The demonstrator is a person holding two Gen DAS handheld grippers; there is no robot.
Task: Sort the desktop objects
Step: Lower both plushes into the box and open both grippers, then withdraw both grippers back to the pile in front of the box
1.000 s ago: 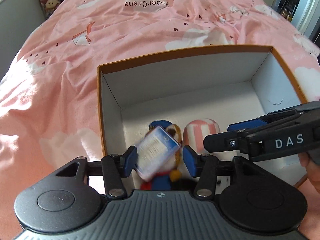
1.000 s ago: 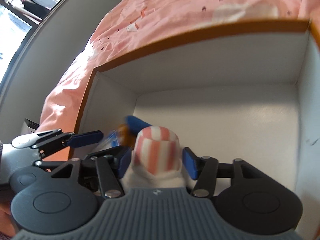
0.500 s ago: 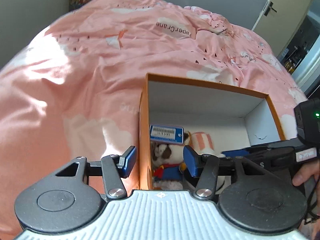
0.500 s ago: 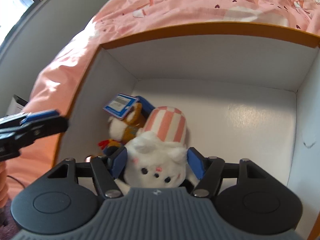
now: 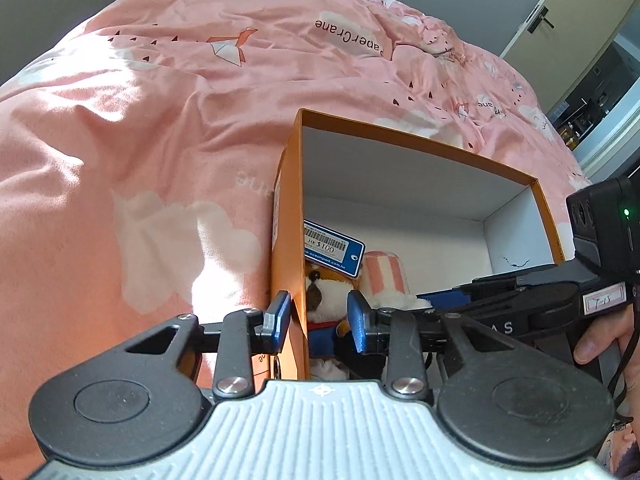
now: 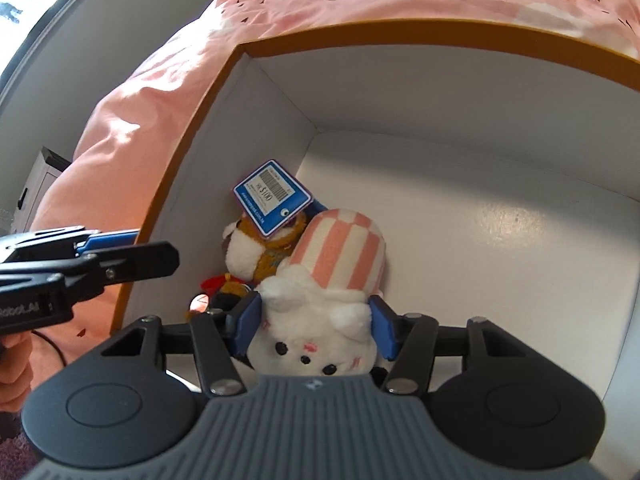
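Plush white cat with a pink-striped hat (image 6: 320,320) lies in the orange cardboard box (image 6: 280,128) between my right gripper's (image 6: 316,322) wide jaws, so I should lift straight out, while my left gripper (image 5: 316,316) has been narrowing astride the box wall.

The left gripper (image 5: 319,318) is backing out of the box (image 5: 288,248), its fingers (image 5: 278,316) narrowing with nothing between them and now straddling the box's side wall. The tagged dog (image 6: 256,252) is now lying inside the box. The right gripper (image 6: 316,326) is releasing the striped toy (image 6: 340,256), now resting beside the dog.
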